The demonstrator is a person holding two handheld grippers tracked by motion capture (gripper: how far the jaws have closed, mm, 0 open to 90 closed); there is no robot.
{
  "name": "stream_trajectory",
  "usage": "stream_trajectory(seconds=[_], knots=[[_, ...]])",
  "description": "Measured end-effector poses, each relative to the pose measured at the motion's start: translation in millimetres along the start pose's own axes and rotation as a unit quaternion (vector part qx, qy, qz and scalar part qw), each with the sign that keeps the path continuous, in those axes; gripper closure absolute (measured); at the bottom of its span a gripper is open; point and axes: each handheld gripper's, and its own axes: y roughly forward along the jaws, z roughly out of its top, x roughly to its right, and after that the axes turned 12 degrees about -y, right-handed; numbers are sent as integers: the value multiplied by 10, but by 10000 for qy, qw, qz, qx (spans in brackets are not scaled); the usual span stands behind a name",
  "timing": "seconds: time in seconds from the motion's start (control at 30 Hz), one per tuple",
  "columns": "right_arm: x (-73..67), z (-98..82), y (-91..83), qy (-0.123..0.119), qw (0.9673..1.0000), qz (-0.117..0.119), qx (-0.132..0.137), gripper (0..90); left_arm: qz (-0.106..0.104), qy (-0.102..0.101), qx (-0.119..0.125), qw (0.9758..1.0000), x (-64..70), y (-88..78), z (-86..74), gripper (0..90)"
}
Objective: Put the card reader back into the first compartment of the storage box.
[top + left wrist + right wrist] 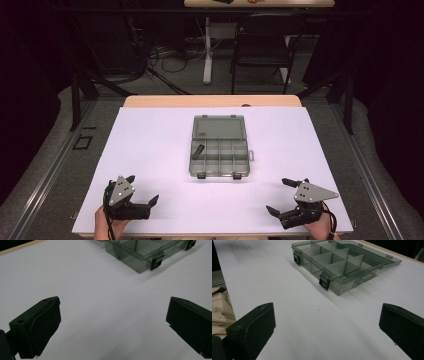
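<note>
A white worktop (150, 150) with a clear grey plastic box (218, 146) lying open at its middle, lid folded back flat on the far side. Everything here is placed relative to that box.

Well to the left of the box and nearer the person, the left tongs (140, 192) rest at the front edge of the worktop, jaws spread wide and holding nothing. In the left gripper view the box's near corner and one dark latch (157, 262) sit ahead and to the right, with bare white surface between.

The box is split into small compartments by thin dividers. One small dark piece (198, 150) lies in the compartment at its left side; what it is cannot be told. Two latches hang from the box's front wall.

Well to the right of the box, also by the front edge, the right tongs (286, 196) are likewise wide open and empty.

Likely trouble: the box looks light, so a jaw catching its rim or a latch could slide or tip it; the narrow compartments leave little room for open jaws, which may snag a divider.

There is open room on every side of the box.
</note>
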Motion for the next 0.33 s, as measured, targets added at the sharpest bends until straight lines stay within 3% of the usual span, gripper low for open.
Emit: stream_trajectory(seconds=[0.33], knots=[[8, -9, 6, 51, 10000, -32, 16, 6, -175, 41, -264, 9995, 26, 88, -21, 0]])
